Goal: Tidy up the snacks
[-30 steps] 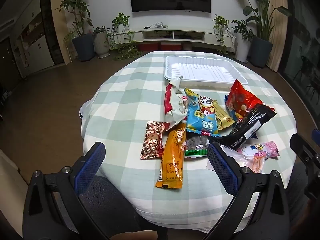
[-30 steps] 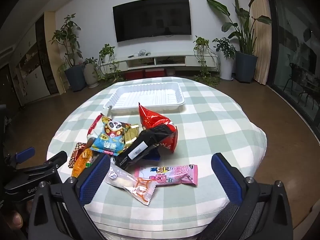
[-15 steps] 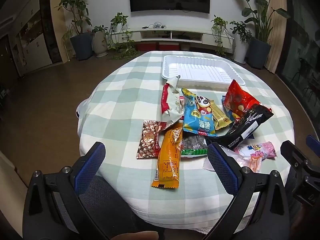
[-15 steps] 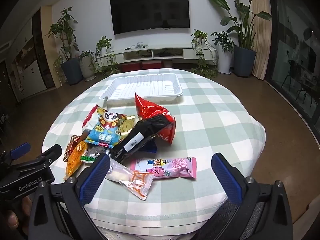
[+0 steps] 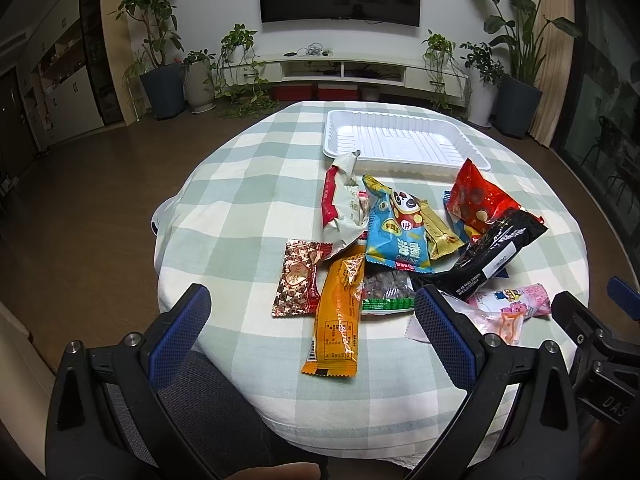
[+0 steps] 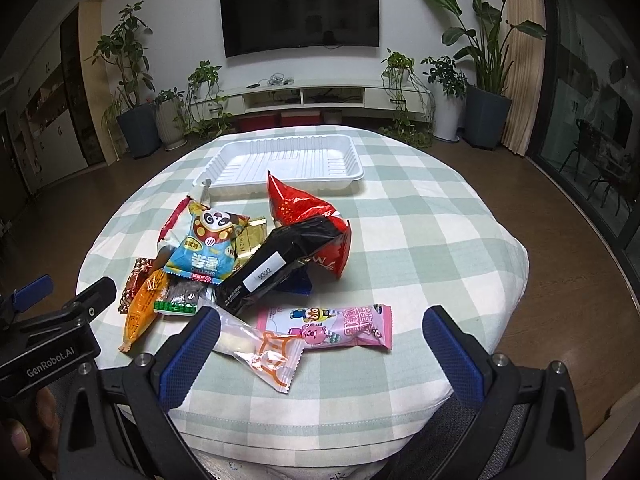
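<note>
A pile of snack packets lies on a round table with a green-and-white check cloth (image 5: 248, 200). An empty white tray (image 5: 400, 142) (image 6: 288, 160) stands behind the pile. Nearest my left gripper (image 5: 312, 320) is an orange packet (image 5: 338, 316), beside a brown star-print packet (image 5: 298, 278). Nearest my right gripper (image 6: 320, 340) are a pink packet (image 6: 340, 326) and a clear packet with orange print (image 6: 260, 350). A blue panda bag (image 6: 208, 248), a black packet (image 6: 276, 264) and a red bag (image 6: 304, 204) lie further in. Both grippers are open and empty above the near table edge.
The left gripper's body (image 6: 48, 336) shows at the left of the right wrist view; the right gripper's body (image 5: 592, 340) shows at the right of the left wrist view. A TV, a low cabinet and potted plants (image 6: 132, 92) stand beyond the table.
Both grippers have moved slightly closer to the table and the pile. Both stay open. No packet has moved.
</note>
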The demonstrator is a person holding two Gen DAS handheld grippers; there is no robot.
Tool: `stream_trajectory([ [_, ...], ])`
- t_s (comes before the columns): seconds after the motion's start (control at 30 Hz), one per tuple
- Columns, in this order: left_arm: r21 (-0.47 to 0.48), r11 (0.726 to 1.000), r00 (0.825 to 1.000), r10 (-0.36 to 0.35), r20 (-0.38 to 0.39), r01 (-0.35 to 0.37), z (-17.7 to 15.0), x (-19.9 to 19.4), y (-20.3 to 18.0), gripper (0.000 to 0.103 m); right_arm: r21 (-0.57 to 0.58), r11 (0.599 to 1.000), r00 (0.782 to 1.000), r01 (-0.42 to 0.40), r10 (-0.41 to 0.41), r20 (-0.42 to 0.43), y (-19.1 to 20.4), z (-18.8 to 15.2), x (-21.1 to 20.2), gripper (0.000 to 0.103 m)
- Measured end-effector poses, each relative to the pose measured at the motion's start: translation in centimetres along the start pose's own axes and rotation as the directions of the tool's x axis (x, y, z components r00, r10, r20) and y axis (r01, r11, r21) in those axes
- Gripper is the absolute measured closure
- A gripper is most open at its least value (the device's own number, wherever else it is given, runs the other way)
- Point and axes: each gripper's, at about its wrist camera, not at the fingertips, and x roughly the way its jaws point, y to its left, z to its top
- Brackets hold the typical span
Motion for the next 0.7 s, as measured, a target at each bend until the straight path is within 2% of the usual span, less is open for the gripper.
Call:
stream_trajectory([
  [0.7,0.000,1.000,1.000,0.001,-0.001,-0.001,-0.04,-0.05,-0.02,0.000,-0.006,1.000,1.000,-0.005,0.005,-0.016,0.37,-0.12,0.29,0.000],
])
